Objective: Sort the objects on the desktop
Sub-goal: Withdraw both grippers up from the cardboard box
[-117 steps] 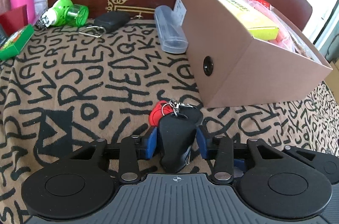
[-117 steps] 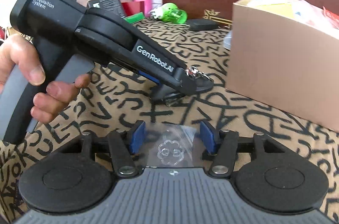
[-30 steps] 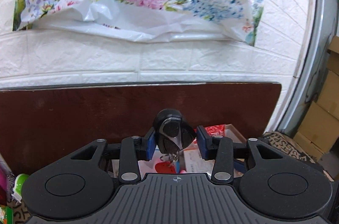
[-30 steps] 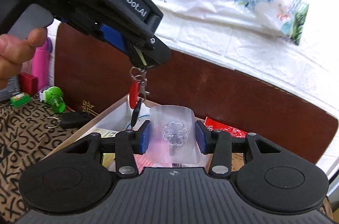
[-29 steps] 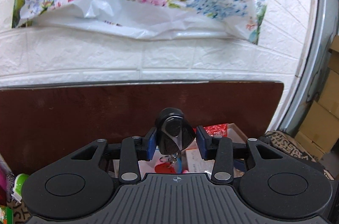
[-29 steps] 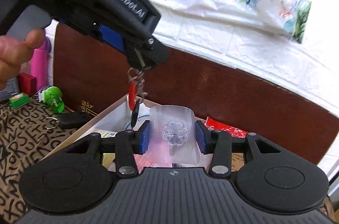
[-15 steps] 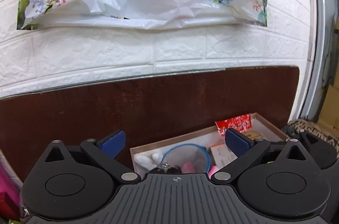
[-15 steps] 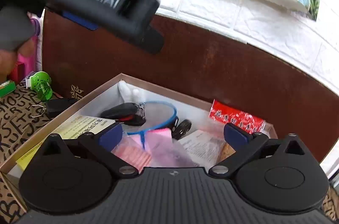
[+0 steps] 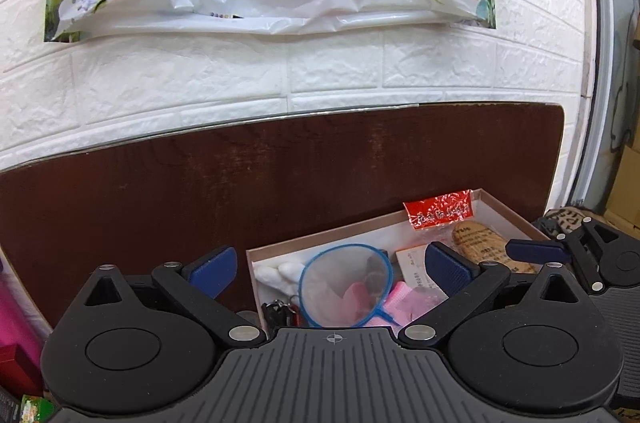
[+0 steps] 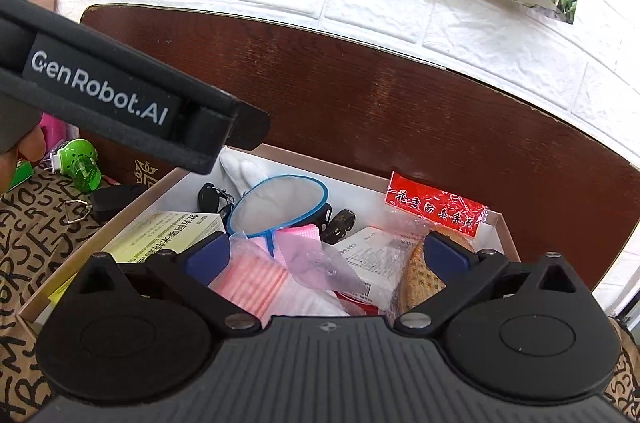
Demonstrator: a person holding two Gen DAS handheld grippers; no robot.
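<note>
white brick wall stood behind the box; i held my left gripper and right gripper spread wide, empty, above the keys inside.

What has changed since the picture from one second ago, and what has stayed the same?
Both grippers let go. The left gripper released the black key fob, which now lies in the cardboard box beside the blue net. The right gripper released its clear clover packet, which I cannot pick out for certain now. Both still hover open over the box; the green plug-in device has not moved.
</note>
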